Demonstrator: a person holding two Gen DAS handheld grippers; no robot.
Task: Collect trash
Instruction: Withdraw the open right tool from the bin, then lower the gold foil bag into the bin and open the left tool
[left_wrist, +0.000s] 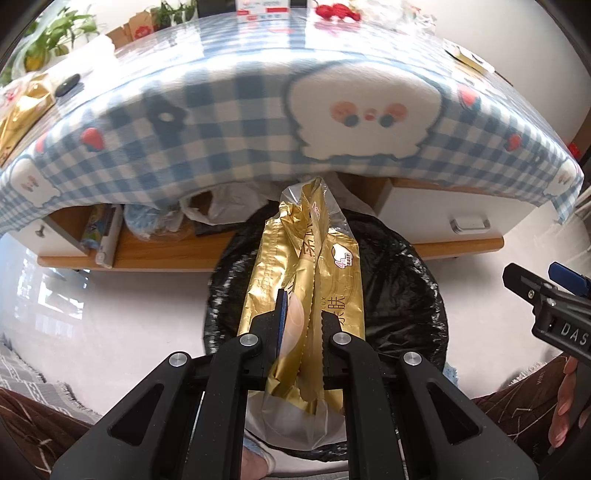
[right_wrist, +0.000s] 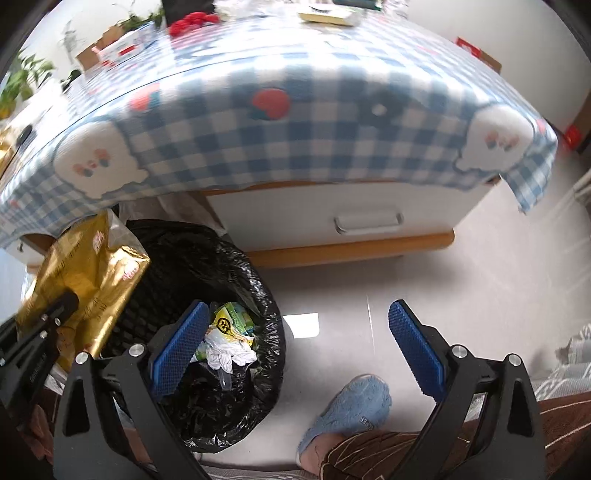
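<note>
My left gripper (left_wrist: 301, 314) is shut on a long gold and clear plastic wrapper (left_wrist: 325, 266), which hangs over the black-lined trash bin (left_wrist: 406, 295) on the floor. The right wrist view shows the same gold wrapper (right_wrist: 92, 273) at the left, above the bin (right_wrist: 221, 266), with the left gripper (right_wrist: 55, 310) on it. Crumpled white paper and a yellow-green packet (right_wrist: 229, 332) lie inside the bin. My right gripper (right_wrist: 299, 332) stands wide open with nothing between its blue pads (right_wrist: 413, 343), partly over the bin's right rim and the floor. It also shows at the right edge of the left wrist view, right gripper (left_wrist: 532, 284).
A low table under a blue checked cloth (left_wrist: 240, 122) stands just behind the bin, with a white drawer (right_wrist: 347, 218) and a shelf of bags (left_wrist: 155, 221). More gold packaging (left_wrist: 22, 107) lies on the table's left. A person's blue slipper (right_wrist: 351, 410) and brown trousers are near the bin.
</note>
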